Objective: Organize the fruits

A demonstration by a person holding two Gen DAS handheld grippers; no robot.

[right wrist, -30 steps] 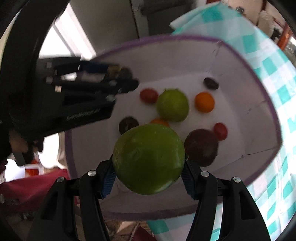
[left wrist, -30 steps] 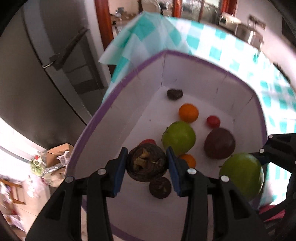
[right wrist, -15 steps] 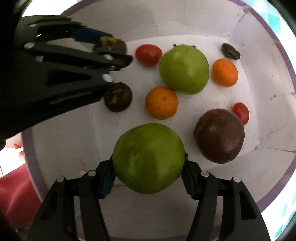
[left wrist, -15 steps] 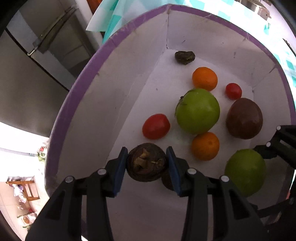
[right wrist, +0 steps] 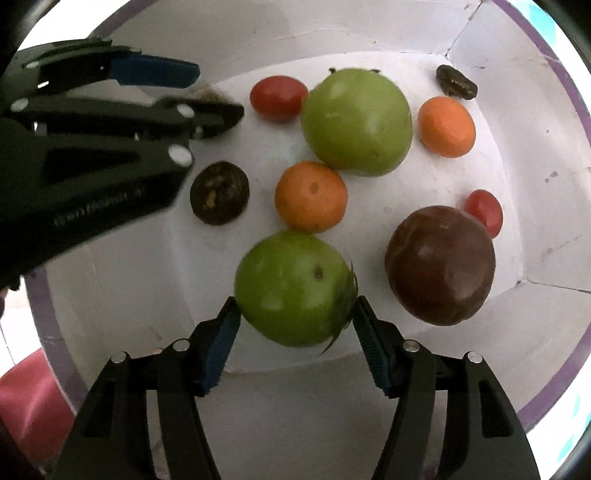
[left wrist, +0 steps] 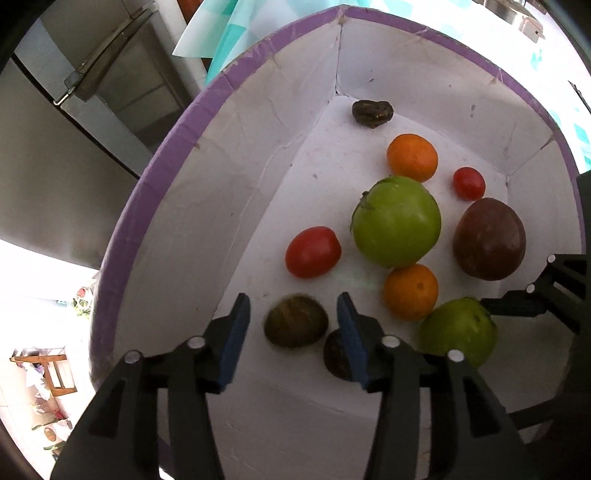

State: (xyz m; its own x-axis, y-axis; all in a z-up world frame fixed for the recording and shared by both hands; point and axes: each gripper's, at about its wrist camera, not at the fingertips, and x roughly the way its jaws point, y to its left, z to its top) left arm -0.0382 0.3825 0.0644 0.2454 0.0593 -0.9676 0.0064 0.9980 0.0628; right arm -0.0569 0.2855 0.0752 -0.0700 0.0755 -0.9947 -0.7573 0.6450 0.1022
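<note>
A white box with a purple rim point(left wrist: 155, 173) holds the fruit. My left gripper point(left wrist: 293, 321) is open inside it, with a dark brown fruit point(left wrist: 295, 320) lying loose on the floor between its pads. My right gripper point(right wrist: 295, 326) is open, and a green fruit point(right wrist: 293, 288) lies just past its pads. That green fruit also shows in the left wrist view point(left wrist: 458, 330). In the box lie another green fruit point(right wrist: 356, 122), two oranges point(right wrist: 311, 196) point(right wrist: 447, 126), two red tomatoes point(right wrist: 279, 96) point(right wrist: 484, 211), a large purple-brown fruit point(right wrist: 440, 264) and a second dark fruit point(right wrist: 219, 192).
A small shrivelled dark piece point(left wrist: 372, 112) lies in the far corner of the box. A teal checked cloth point(left wrist: 236, 22) covers the table under the box. A grey fridge point(left wrist: 92, 122) stands to the left beyond it.
Both grippers have opened. The left one let go of the dark brown fruit and the right one let go of the green fruit; both fruits now lie on the box floor.
</note>
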